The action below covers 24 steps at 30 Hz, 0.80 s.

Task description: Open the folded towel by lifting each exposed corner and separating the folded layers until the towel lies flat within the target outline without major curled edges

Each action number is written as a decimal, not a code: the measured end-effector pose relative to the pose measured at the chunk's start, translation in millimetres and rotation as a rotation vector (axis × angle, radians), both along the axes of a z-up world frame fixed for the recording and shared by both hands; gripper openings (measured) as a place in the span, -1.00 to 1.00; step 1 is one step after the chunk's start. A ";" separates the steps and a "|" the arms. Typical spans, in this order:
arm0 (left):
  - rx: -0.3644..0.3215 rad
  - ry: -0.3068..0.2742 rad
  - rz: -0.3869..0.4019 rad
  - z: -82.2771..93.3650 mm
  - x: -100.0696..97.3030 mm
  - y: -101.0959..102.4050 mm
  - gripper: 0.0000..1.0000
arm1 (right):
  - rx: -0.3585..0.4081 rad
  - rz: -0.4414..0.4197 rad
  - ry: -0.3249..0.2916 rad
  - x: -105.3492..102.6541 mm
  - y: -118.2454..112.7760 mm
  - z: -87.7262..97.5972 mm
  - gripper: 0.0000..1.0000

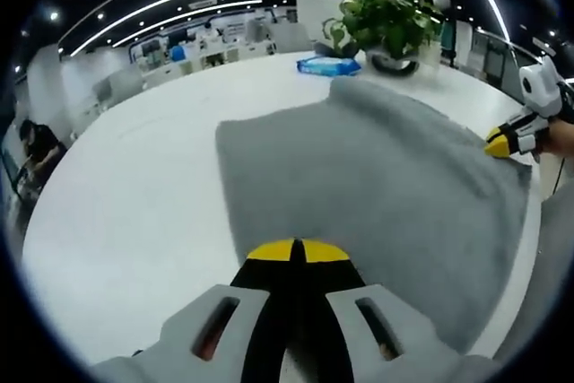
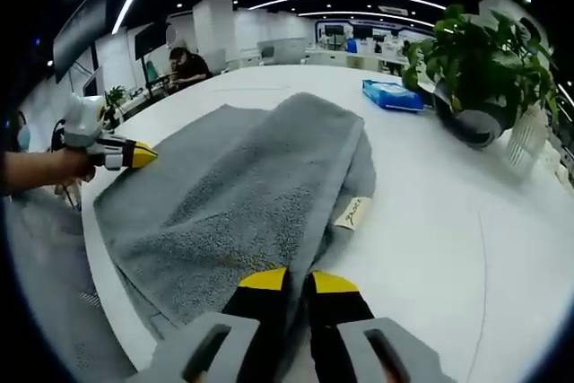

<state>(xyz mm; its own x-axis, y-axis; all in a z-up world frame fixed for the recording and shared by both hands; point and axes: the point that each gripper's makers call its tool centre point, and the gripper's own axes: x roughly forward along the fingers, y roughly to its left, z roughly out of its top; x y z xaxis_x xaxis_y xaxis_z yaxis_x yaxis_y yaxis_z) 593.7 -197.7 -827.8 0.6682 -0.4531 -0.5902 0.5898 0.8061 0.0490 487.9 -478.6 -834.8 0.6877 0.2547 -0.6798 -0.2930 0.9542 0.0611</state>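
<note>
A grey towel (image 1: 377, 186) lies on the round white table (image 1: 134, 186) with one layer still folded over it. My left gripper (image 1: 297, 251) has its yellow-tipped jaws pressed together on the towel's near edge. My right gripper (image 1: 504, 142) comes in from the right and pinches the towel's far right corner. In the right gripper view the towel (image 2: 233, 195) spreads ahead and shows a small cream label (image 2: 352, 213) at its right edge. There my right gripper (image 2: 299, 282) is shut on the near edge, and my left gripper (image 2: 142, 155), held by a hand, grips the left corner.
A potted plant (image 2: 480, 69) and a ribbed glass (image 2: 525, 145) stand at the table's far side, with a blue packet of wipes (image 2: 392, 94) next to them. The towel hangs slightly over the table edge (image 2: 108, 284). A person (image 2: 184, 65) sits at a distant desk.
</note>
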 end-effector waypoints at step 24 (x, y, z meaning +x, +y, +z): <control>-0.062 0.047 0.081 6.4 30.1 2.3 -1.00 | 0.077 -0.056 -0.004 32.2 2.9 7.0 -0.83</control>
